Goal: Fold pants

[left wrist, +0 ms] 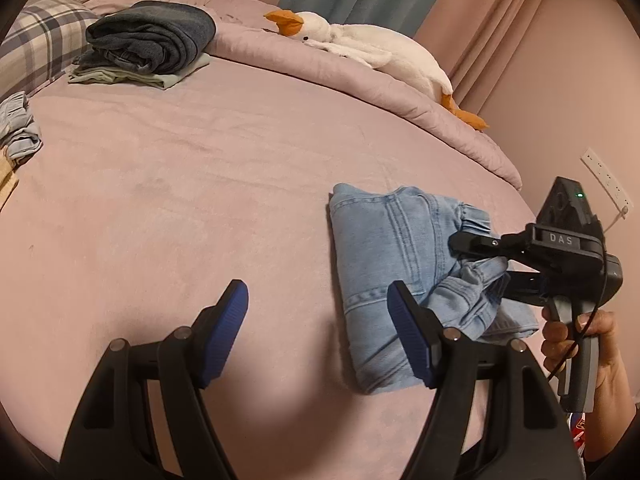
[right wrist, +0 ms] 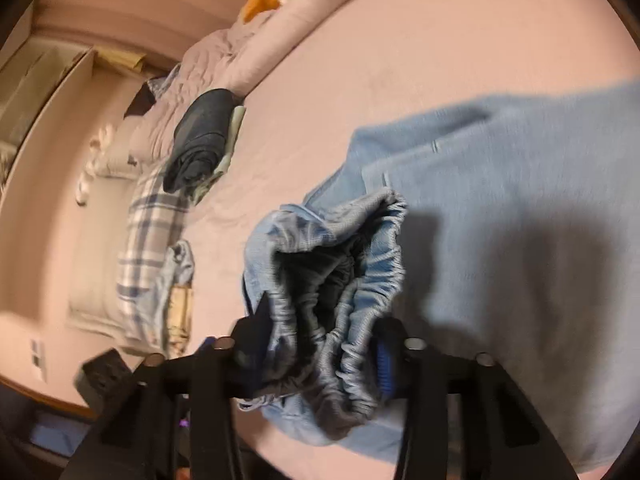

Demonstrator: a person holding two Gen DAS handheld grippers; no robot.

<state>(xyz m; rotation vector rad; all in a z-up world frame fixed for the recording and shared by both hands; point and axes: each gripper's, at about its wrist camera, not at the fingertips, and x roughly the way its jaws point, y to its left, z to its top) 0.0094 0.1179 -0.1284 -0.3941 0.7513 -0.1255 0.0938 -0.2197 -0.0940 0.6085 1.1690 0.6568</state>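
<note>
While your right gripper [right wrist: 316, 344] has its jaws clamped on the gathered elastic waistband [right wrist: 360, 280] of the light-blue jeans [left wrist: 396, 248], your left gripper [left wrist: 320, 320] stands wide with nothing between its 2 blue pads [left wrist: 226, 328], hovering over bare sheet just beside the garment. The jeans lie folded into a compact block on the pink bed [left wrist: 200, 184], toward its near right side, with the waistband end lifted off the block by the right gripper. Expect soft denim of moderate weight: it will drape and sag from any single hold, the seams give firmer purchase than the open panels, and the elastic band bunches thick in the jaws, so the grip looks secure, though motion blur in the right wrist view leaves how deep the pads bite uncertain. Take the second hold at the free corner of the block nearest your left pads. Open room lies to the left and centre of the sheet. Keep well apart from the stack of dark folded clothes [left wrist: 148, 40] at the far left, the plush goose [left wrist: 360, 44] along the rolled duvet [left wrist: 400, 92], and the bed's right edge, which runs near the jeans.
</note>
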